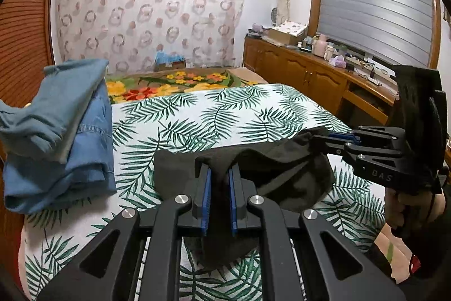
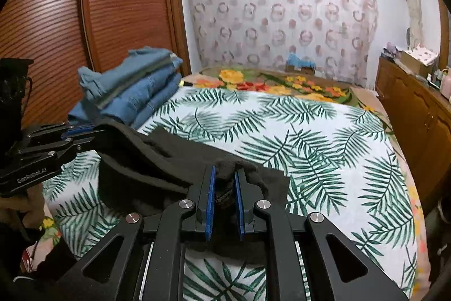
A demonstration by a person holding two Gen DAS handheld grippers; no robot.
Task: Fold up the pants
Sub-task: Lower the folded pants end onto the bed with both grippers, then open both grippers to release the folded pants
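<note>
One dark pair of pants (image 1: 282, 174) shows in the left wrist view, bunched on the palm-leaf bedspread (image 1: 225, 109) and hanging between two grippers. Its long axis runs left to right across the picture, from the left gripper (image 1: 220, 182) up to the right gripper (image 1: 332, 138) at the right side. The left gripper's blue pads (image 1: 208, 199) stand a narrow gap apart, with a fold of the pants pinched between them. The right gripper, seen from the side, has its fingers nearly together on the other end of the cloth. One stack of blue jeans (image 1: 62, 137) lies to the left, apart from the pants.

In the right wrist view the same single pants (image 2: 157, 168) stretch from the right gripper (image 2: 225, 188) in the foreground up and left to the left gripper (image 2: 84, 136). The right gripper's pads are close together, gripping a bunched edge of the pants. The left gripper's fingers are clamped on the far end. The jeans (image 2: 132, 92) lie beyond, by a wooden wardrobe (image 2: 70, 4).
</note>
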